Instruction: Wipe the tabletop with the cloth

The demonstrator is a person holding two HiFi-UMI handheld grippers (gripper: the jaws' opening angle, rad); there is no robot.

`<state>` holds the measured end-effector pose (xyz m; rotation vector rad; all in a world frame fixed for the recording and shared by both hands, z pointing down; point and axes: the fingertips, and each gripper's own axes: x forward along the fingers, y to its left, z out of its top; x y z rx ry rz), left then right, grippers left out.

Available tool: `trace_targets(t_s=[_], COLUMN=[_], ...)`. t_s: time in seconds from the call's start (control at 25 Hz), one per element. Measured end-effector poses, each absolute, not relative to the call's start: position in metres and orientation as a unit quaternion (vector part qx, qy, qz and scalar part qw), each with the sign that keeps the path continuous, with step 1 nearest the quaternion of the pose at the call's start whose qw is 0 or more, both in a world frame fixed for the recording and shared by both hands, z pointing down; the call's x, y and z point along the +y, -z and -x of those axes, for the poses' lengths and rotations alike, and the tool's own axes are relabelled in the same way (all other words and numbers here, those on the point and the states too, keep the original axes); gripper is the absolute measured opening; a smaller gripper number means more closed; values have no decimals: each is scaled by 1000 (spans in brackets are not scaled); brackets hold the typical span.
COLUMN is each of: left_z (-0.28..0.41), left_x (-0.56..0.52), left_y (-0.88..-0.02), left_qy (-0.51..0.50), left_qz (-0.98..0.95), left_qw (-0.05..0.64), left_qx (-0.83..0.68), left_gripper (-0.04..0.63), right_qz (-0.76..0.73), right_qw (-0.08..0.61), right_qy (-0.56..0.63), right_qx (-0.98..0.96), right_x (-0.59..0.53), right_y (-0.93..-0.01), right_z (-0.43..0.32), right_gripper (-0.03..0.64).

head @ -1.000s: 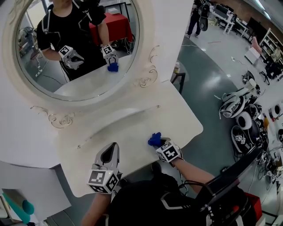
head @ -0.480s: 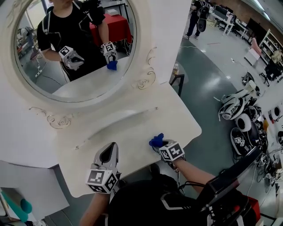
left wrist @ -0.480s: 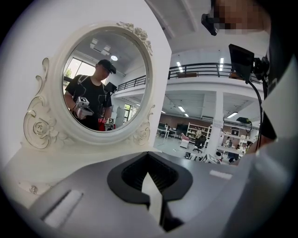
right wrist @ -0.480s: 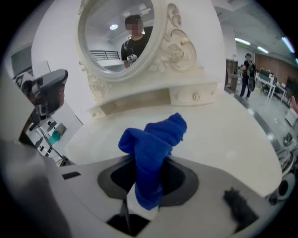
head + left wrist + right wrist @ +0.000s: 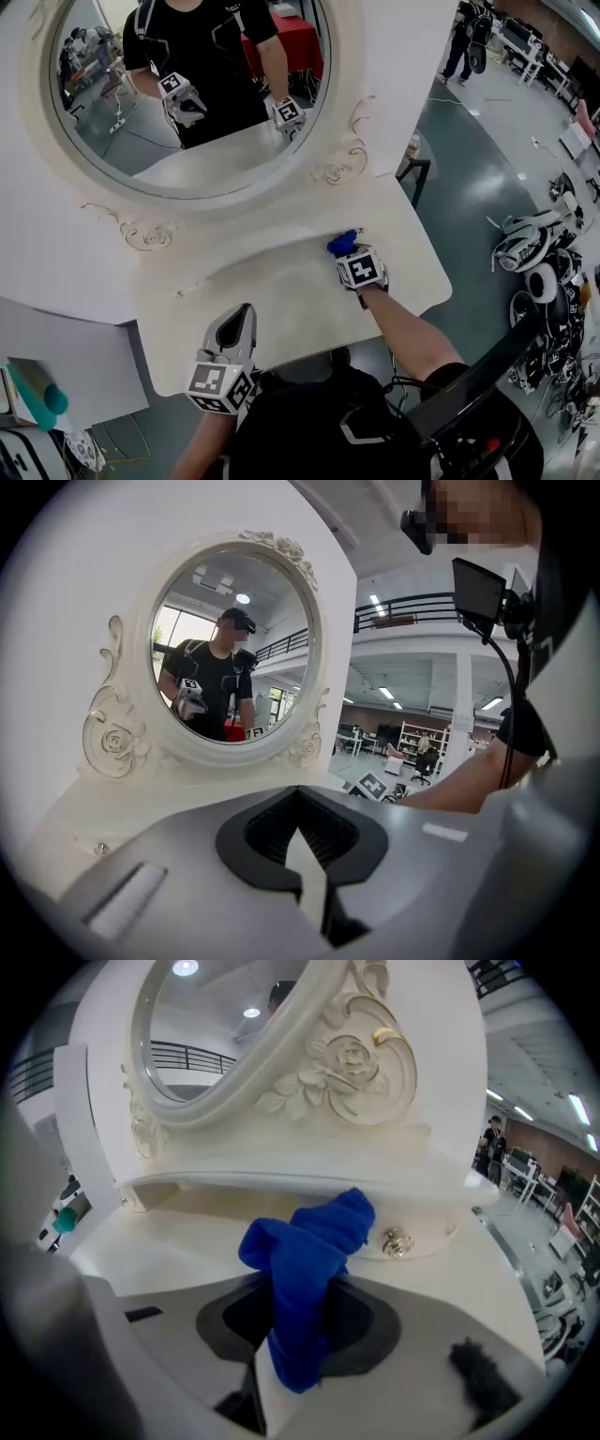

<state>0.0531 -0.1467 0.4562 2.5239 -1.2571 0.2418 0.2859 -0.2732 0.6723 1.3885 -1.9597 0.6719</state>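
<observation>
Our right gripper (image 5: 298,1340) is clamped hard on the blue cloth (image 5: 309,1241). The cloth stands up between the jaws as a bunched wad, with its free end bulging past the tips. A second ago we held it near the front edge of the tabletop (image 5: 281,286), right of the middle. Since then we have pushed it away from us, and the forearm is now stretched out over the surface. The wad sits just in front of the raised back ledge (image 5: 234,1190) under the mirror (image 5: 187,103), near a small gold knob (image 5: 397,1241) set in that ledge. In the head view the cloth looks to be down on the tabletop, though we cannot tell how firmly it presses.

Our left gripper (image 5: 234,326) has its jaws closed together with nothing between them. It has stayed over the front left of the tabletop and takes no part in the stroke.

We read the change as one front-to-back pass over the right part of the top, so the wiping is under way but far from done. The middle and left stretches look still to be covered. With the ledge right ahead, the stroke has no room left to go forward. We judge the next move must pull back towards us or run sideways along the ledge. The knob is close enough that the loose end of the cloth could catch on it. The wad is also narrow, so each pass probably cleans only a thin strip.
</observation>
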Motion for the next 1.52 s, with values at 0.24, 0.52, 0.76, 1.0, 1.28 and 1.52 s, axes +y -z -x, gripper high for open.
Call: trace_targets(t_s=[0.24,0.52,0.76,1.0,1.28,1.52], left_z=[-56,-76,-94,-112,-123,-134], left_x=[-147,-146,-147,-144,-152,-155], left_y=[-461,-461,-462,-466,-465,-465], left_qy=[-87,-84,-79,-81,-81,-78], left_qz=[-880,-899,-914,-924,-918,-903], left_qw=[162,161,163,167,166,168], left_qx=[-437,-398,-362,-336,-350,-388], left_gripper=[8,8,8,8,8,8], right_qz=[-504,-507,-521,-515,-516,-527], right_qw=[325,324,319,313,289,285], right_qy=[-252,-260,-281,-315,-329,-280], right_qx=[-760,-755,-740,-733,-736,-750], right_x=[-255,-177,-111,-71,-118,-214], right_y=[-675,-675,-676,-677,-669,-656], right_z=[-283,-290,-301,-306,-328,-347], right_gripper=[129,129,129,129,129,129])
